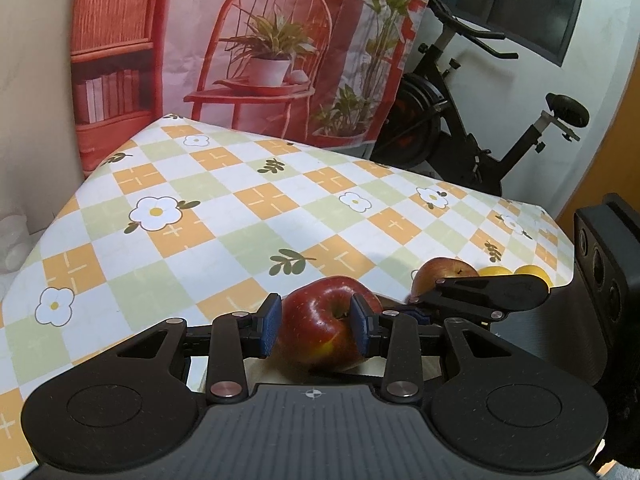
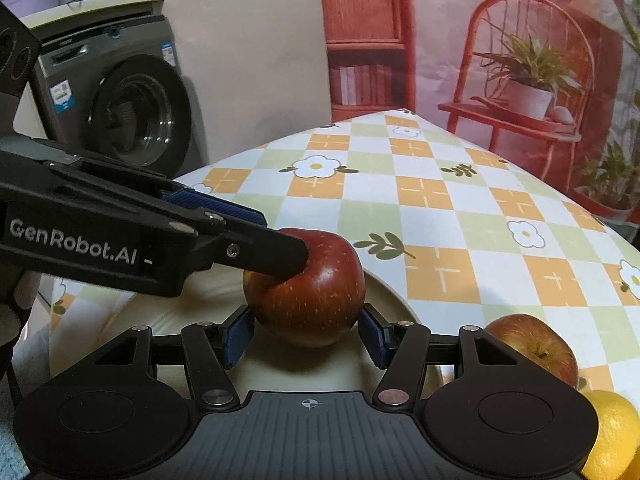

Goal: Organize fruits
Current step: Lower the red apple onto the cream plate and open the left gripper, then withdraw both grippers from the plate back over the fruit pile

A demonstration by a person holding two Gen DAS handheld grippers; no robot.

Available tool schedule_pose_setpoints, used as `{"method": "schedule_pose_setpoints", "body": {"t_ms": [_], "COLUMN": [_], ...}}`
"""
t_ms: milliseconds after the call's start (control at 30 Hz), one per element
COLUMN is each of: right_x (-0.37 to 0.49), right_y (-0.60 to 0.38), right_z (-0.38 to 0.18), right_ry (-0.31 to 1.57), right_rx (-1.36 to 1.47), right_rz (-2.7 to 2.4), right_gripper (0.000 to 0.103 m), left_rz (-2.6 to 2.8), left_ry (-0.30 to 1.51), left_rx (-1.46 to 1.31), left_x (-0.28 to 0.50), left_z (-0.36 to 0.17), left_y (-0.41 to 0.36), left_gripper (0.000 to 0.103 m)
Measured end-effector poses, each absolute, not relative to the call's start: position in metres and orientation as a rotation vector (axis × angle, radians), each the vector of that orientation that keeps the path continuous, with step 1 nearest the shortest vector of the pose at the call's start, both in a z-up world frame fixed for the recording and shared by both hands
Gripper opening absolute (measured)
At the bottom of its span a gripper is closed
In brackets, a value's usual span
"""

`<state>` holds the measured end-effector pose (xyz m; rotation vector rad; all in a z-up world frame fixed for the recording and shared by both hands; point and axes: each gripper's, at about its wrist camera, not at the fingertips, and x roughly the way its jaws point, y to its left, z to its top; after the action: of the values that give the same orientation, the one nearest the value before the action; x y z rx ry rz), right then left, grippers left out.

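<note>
Both grippers meet at one dark red apple (image 1: 326, 322), which sits on a pale plate (image 2: 394, 300) at the near edge of the table (image 1: 248, 216). Left gripper (image 1: 318, 326) has its blue pads (image 1: 270, 326) on either side of the fruit; the right-hand pad lies against the hollow by the stem, the other close beside the skin, and whether they truly press cannot be told. From the right wrist view this tool comes in from the left, slanting downward, its dark finger lying on top of the apple. Right gripper (image 2: 308, 336) straddles the same apple lower down, its blue pads (image 2: 240, 334) just beside the flanks with a thin gap on each side, so its jaws stand apart without pinching.

A second, paler red apple (image 2: 534, 348) lies on the table just right of the plate, and a yellow citrus fruit (image 2: 610, 436) lies beside it, nearer the camera; the left wrist view shows two yellow fruits (image 1: 532, 272) behind the right gripper's arm.

The table wears a cloth checked in orange, green and white with daisies and leaf sprigs. Behind it hangs a printed backdrop (image 1: 260, 48) of a red chair and potted plants. An exercise bike (image 1: 472, 120) stands to one side, a front-loading washing machine (image 2: 132, 108) to the other, against a plain wall.

Both tools point downward toward the plate.
</note>
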<state>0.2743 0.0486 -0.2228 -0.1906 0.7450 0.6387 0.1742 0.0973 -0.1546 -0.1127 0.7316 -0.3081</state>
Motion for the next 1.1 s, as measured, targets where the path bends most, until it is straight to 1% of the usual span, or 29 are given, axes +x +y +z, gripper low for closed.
{"method": "schedule_pose_setpoints", "body": {"t_ms": [67, 167, 633, 933, 1033, 1100], "right_x": [0.272, 0.27, 0.245, 0.221, 0.214, 0.209], "right_y": [0.048, 0.045, 0.009, -0.034, -0.049, -0.06], "right_z": [-0.221, -0.218, -0.196, -0.179, -0.176, -0.175], "right_ry": [0.74, 0.731, 0.671, 0.597, 0.584, 0.576], "right_rx": [-0.204, -0.205, -0.171, -0.113, -0.091, -0.08], "right_rz": [0.622, 0.608, 0.553, 0.491, 0.468, 0.449], "right_gripper": [0.059, 0.063, 0.064, 0.064, 0.064, 0.064], "left_rz": [-0.308, -0.297, -0.258, -0.255, -0.258, -0.262], "left_ry": [0.735, 0.73, 0.703, 0.668, 0.663, 0.661], "left_rx": [-0.103, -0.079, -0.034, 0.002, 0.005, 0.005], "left_x": [0.175, 0.174, 0.163, 0.152, 0.149, 0.148], "left_z": [-0.155, -0.155, -0.139, -0.127, -0.125, -0.124], "left_y": [0.095, 0.09, 0.075, 0.058, 0.052, 0.048], "left_gripper": [0.046, 0.047, 0.047, 0.047, 0.048, 0.051]}}
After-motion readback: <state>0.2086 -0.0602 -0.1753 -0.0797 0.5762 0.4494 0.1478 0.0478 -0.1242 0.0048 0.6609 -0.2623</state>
